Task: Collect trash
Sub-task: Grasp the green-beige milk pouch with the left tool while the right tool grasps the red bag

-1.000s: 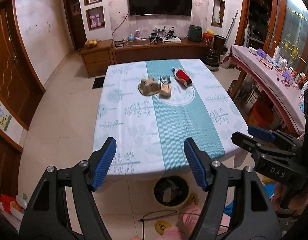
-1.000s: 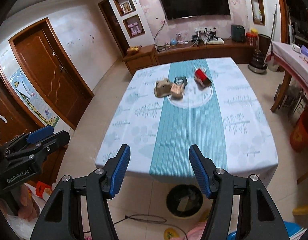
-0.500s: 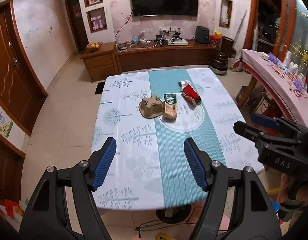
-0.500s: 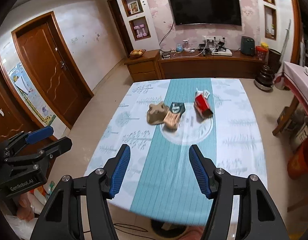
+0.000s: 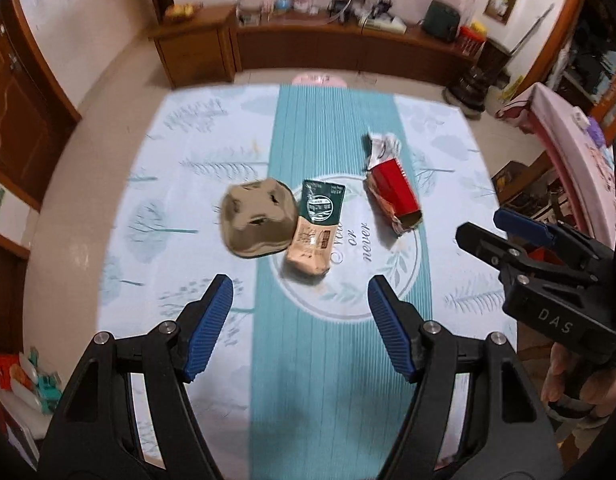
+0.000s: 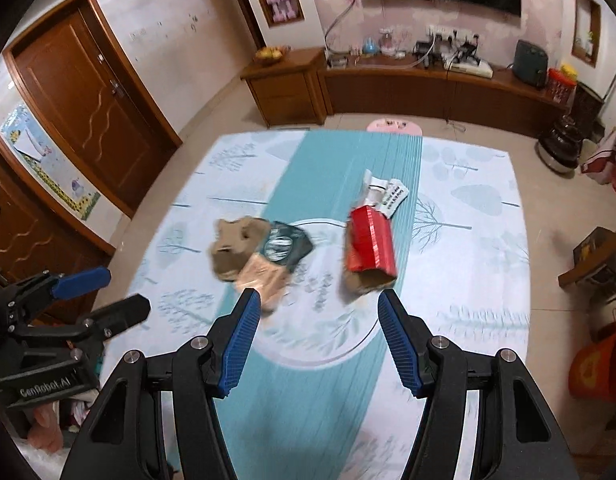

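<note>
Trash lies in a loose cluster at the middle of the table (image 5: 120, 208): a brown moulded cardboard tray (image 5: 258, 218), a green-and-tan wrapper (image 5: 313, 228) touching its edge, and a torn red carton (image 5: 393, 194) a little apart, toward the right gripper's side. The step in hand looks like the approach. Both tools hang above the near part of the cloth, and nothing is picked up yet. The left gripper (image 5: 300, 328) has its blue pads spread wide with nothing between them, aimed just short of the tray and wrapper. The right gripper (image 6: 319, 344) is likewise spread and empty, its gap framing the carton's open end. Next, I judge, each needs to drop lower and straddle one piece before squeezing; the flat wrapper may be awkward to pinch. Writing: "or never" on the tablecloth, "DAS" on the right tool's body, "GenRobot.AI" on the left one's. The wrapper's print is too blurred to read.
</note>
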Demonstrator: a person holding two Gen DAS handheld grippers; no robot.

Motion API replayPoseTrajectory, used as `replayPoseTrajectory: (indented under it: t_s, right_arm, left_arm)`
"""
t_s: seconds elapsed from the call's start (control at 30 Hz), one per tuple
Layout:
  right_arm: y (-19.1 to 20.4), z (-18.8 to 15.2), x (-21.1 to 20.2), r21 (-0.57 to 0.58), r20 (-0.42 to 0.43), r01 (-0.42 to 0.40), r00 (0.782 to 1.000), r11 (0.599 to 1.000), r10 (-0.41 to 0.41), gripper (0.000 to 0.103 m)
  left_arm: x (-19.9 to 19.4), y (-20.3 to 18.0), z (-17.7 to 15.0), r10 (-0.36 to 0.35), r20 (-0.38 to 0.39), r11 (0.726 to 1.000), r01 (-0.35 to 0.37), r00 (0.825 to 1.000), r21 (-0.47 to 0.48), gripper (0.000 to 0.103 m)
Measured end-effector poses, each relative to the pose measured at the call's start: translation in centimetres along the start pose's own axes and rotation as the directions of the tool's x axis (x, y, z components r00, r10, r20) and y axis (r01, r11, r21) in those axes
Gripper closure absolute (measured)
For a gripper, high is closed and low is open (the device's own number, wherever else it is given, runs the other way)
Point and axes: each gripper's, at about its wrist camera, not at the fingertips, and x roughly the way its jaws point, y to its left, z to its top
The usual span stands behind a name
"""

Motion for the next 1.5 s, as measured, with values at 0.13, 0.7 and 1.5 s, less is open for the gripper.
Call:
replayPoseTrajectory:
  t_s: [0.13,0.7,1.5]
  right_arm:
    - [-2.3,1.8,6.0,0.0,-0.057,-0.003,0.998,1.0,0.003,0.041]
    - [-3.7,1.6,19.9,-0.066,-0.195,0.07,0.977,0.995,-0.082,0.044]
    - [-5.2,-2.9,14.5,0.107,-0.131,-0.069,0.988,0.992,0.083,0.059]
  left_arm:
    - [6.1,-1.0,1.8,0.016,-0.082,1.0,-0.017,0.997,-0.018,0.035]
    - [17.3,-0.1,2.5,0.019,-0.236,0.994,-0.045,0.972,-0.104,0.043]
    - [14.4,-0.2,-0.7,-0.035,-0.182,0.994,0.015,0.983,-0.108,0.057]
